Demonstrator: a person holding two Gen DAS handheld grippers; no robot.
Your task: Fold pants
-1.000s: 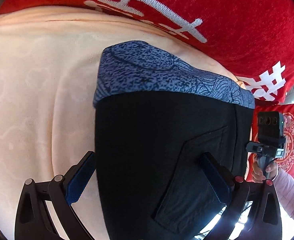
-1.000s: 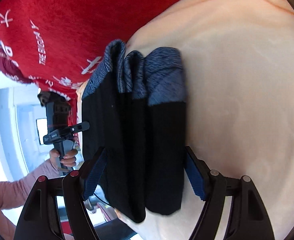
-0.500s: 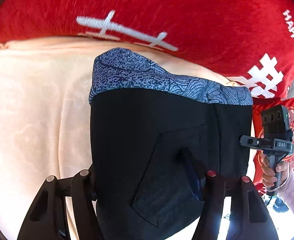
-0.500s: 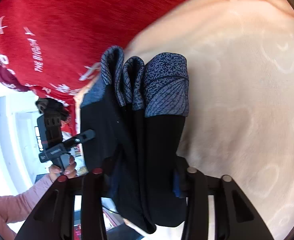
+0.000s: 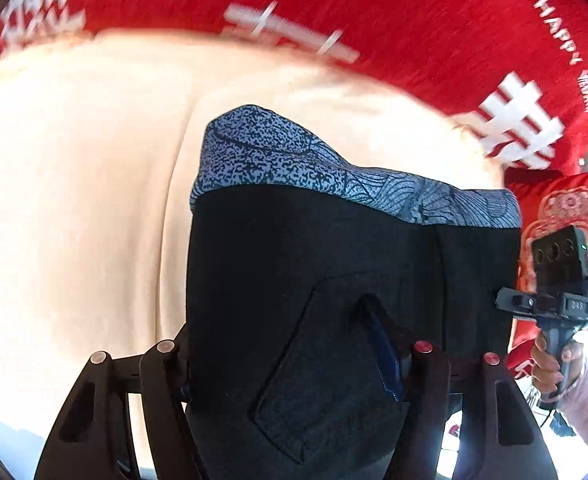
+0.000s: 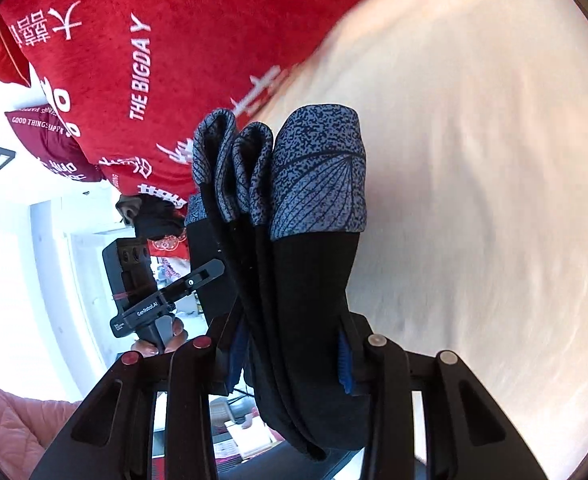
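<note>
Underneath everything lies a pale peach bedcover [image 5: 73, 208], which fills most of both wrist views, and behind it a big red blanket [image 5: 414, 20] printed with white characters and English words runs along the far edge. A smaller red cushion [image 5: 566, 216] with a pale round ornament shows at the right border of the left wrist view.

Next in size come the pants [image 5: 314, 272], black with a speckled blue-grey waistband [image 5: 294, 160], folded into a thick bundle. They are pinched at their two ends, one gripper on each, and the middle seems to hang clear of the bedcover, though the blur makes that hard to confirm. From the right wrist view the bundle is seen end-on, with three folded layers of waistband side by side. A stitched patch pocket [image 5: 326, 364] faces the left camera.

The left gripper [image 5: 289, 360] has just closed onto the black cloth, its jaws loosening a touch afterwards; one blue pad presses into the pocket area while the other finger is hidden behind the bundle's edge. The right gripper [image 6: 289, 352] is clamped across the folded layers, its blue pads sunk into the fabric on both sides.

Each camera also catches the other gripper's handle with a hand [image 5: 554, 364] wrapped round it, and a pink sleeve [image 6: 1, 432].
</note>
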